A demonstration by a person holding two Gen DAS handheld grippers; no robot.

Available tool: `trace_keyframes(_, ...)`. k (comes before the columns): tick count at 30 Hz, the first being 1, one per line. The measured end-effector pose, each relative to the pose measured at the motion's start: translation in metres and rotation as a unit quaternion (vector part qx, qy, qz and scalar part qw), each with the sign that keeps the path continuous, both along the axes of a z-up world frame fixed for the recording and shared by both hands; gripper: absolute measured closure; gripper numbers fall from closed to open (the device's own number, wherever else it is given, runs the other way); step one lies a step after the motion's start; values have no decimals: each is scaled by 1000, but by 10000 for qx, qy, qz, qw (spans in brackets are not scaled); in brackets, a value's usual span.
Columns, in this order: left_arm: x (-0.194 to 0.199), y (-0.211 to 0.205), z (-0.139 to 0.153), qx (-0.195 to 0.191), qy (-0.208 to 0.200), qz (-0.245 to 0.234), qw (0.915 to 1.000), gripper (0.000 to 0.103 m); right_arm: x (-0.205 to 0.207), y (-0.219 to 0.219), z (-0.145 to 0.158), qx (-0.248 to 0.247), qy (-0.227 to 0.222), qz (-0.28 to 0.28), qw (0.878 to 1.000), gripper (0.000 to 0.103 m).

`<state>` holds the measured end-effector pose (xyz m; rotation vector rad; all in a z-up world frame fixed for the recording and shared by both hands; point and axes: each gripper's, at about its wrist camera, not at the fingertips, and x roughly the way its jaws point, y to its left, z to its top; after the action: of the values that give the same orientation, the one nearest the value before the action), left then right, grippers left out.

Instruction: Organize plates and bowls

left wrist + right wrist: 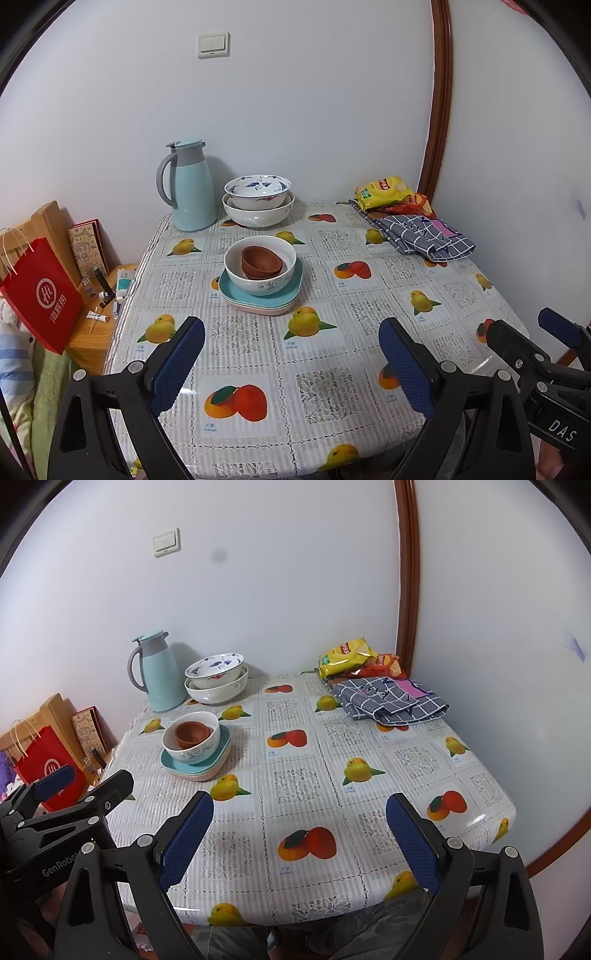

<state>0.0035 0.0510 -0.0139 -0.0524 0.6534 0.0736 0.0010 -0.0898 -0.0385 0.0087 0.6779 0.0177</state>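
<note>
Two brown clay bowls point(261, 263) sit nested inside a white bowl point(260, 284), which stands on a stack of teal and pink square plates point(236, 300) mid-table. The same stack shows in the right wrist view point(195, 746). Behind it a blue-patterned bowl point(258, 186) sits in a larger white bowl point(258, 216), seen also in the right wrist view point(216, 679). My left gripper point(291, 354) is open and empty above the table's near part. My right gripper point(299, 830) is open and empty, to the right of the left one.
A teal thermos jug point(190, 184) stands at the back left by the wall. Snack bags point(388, 192) and a folded checked cloth point(424, 236) lie at the back right. A red paper bag point(40, 295) and a small wooden stand sit off the table's left edge.
</note>
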Motion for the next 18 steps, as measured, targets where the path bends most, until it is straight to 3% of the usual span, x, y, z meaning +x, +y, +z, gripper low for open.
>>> trace_keyframes(18, -1, -1, 1, 54, 10, -15, 10000, 7, -1, 0, 0, 33, 11, -11, 10000, 9)
